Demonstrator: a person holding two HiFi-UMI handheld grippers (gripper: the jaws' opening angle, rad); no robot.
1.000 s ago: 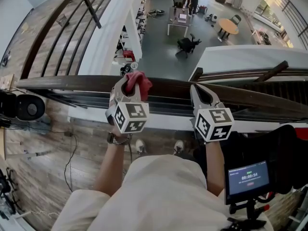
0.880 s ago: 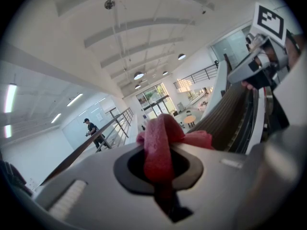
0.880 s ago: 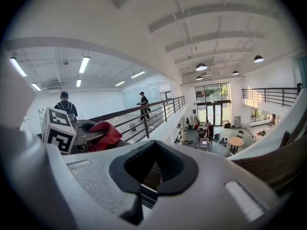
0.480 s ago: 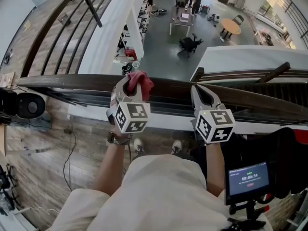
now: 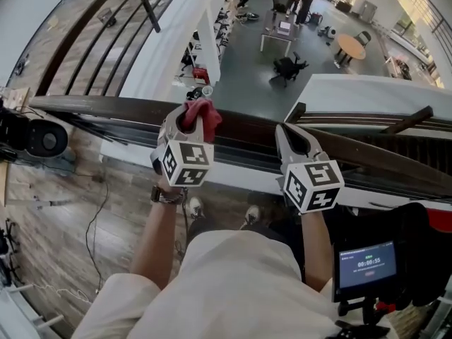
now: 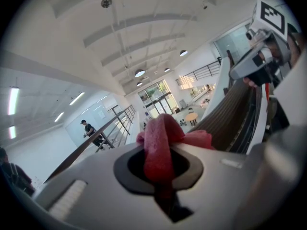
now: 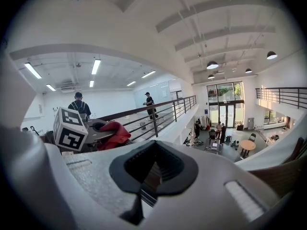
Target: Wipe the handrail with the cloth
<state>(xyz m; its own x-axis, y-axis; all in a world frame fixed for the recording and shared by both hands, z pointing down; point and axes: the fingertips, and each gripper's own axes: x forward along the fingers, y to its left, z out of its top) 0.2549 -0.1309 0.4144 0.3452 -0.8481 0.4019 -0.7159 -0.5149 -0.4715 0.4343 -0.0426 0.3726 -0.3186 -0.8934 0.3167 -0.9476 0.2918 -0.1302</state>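
The left tool (image 5: 189, 121) was clamped on a red cloth (image 5: 200, 111), its jaws closed on a fold that ran down through the hollow between them while the rest bunched up past the tips. The bunch of cloth sat against the top of the dark wooden handrail (image 5: 247, 130), on the stretch left of the person's body, with the tool tilted forward over the rail's near edge. The right tool (image 5: 291, 137) had its jaws together with nothing between them, and the rail showed through the hollow near its tips. It lay over the same handrail, to the right of the cloth and apart from it; whether its tips touched the wood could not be told. Each tool carried a cube with square markers facing the head camera. A wristwatch (image 5: 161, 195) showed on the person's left wrist. A small screen (image 5: 365, 265) with a timer stood at the lower right, and a black camera-like device (image 5: 37, 138) sat at the left over the wooden floor (image 5: 49, 210). Beyond the rail, far below, lay a grey hall floor with a round table (image 5: 352, 46) and a black office chair (image 5: 286, 66).
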